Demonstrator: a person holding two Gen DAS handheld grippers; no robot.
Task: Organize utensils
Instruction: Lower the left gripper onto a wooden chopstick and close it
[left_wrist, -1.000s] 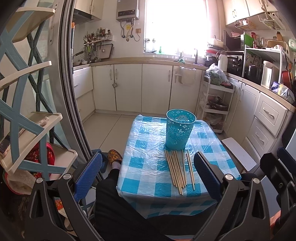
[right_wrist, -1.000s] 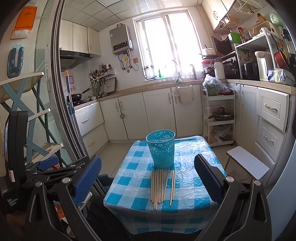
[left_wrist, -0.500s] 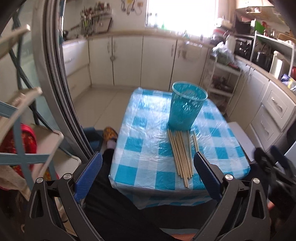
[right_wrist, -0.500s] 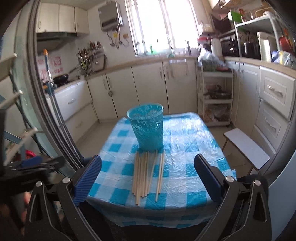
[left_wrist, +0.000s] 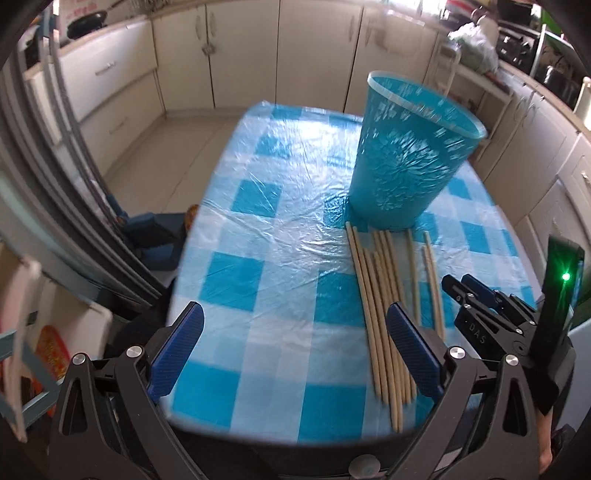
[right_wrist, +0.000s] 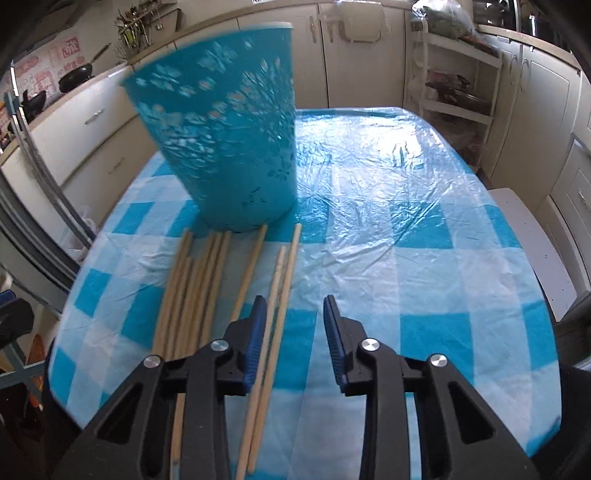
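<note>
cream cabinets (left_wrist: 251, 51) line the kitchen walls behind a blue-checked table (left_wrist: 258, 236) on pale floor tiles (left_wrist: 184, 147).

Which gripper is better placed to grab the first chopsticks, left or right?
Right. The right gripper, jaws just narrowed but gripping nothing, hangs over the rightmost pair of chopsticks. The left gripper is wide open, mostly over bare tablecloth.

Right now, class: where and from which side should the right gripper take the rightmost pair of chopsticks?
Grip the rightmost pair of chopsticks mid-shaft, from above, fingers straddling them crosswise. They lie flat, side by side, apart from the main bundle, leaving finger room. The right gripper is open above them.
</note>
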